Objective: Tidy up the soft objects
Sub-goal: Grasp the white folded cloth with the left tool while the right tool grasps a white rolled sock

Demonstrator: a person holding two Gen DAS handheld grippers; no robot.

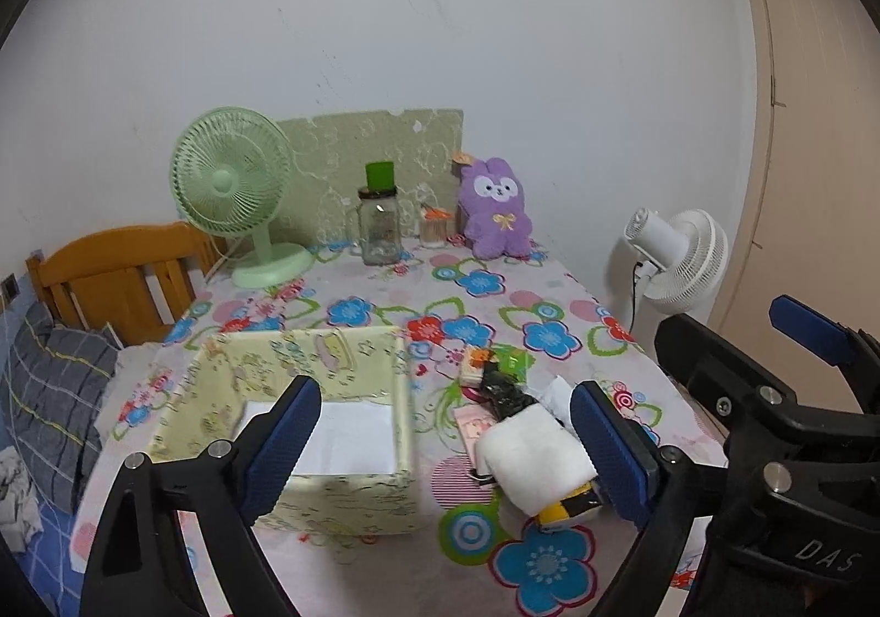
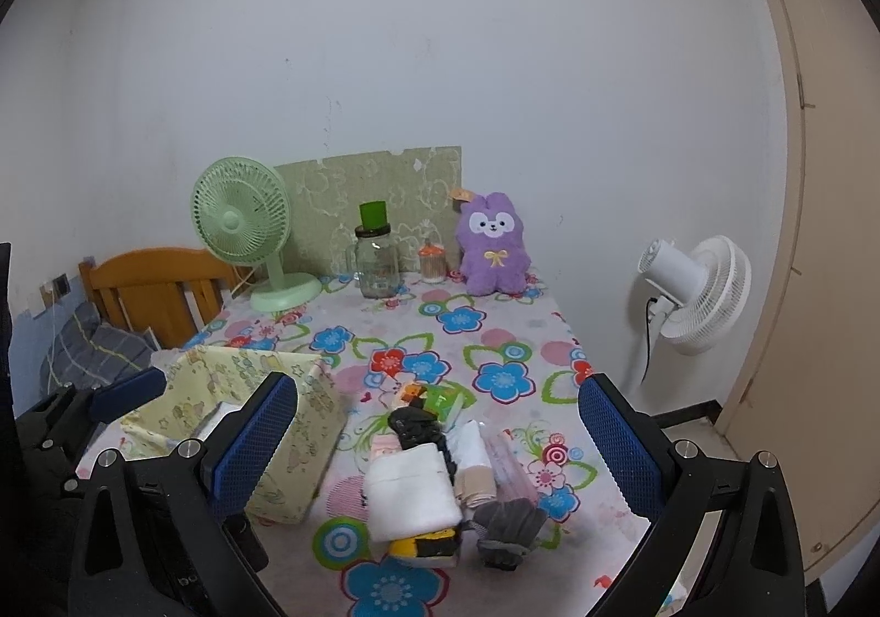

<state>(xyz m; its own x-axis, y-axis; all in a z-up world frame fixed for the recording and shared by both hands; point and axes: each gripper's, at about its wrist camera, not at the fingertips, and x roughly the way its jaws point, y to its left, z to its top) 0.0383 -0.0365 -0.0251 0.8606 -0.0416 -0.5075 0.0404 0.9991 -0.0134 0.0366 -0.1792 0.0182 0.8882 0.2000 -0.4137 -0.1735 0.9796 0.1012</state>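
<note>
Flowery tablecloth everywhere, with a green fan, glass jar and fuzzy purple plush bunny lined up at the back. Pile of soft rolled cloths runs front-to-back just right of the open fabric box. Left gripper and right gripper both gape wide, holding nothing.

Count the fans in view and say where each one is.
2. A green desk fan stands at the table's far left, beside the glass jar. A white fan stands off the table's right side, near the door.
</note>
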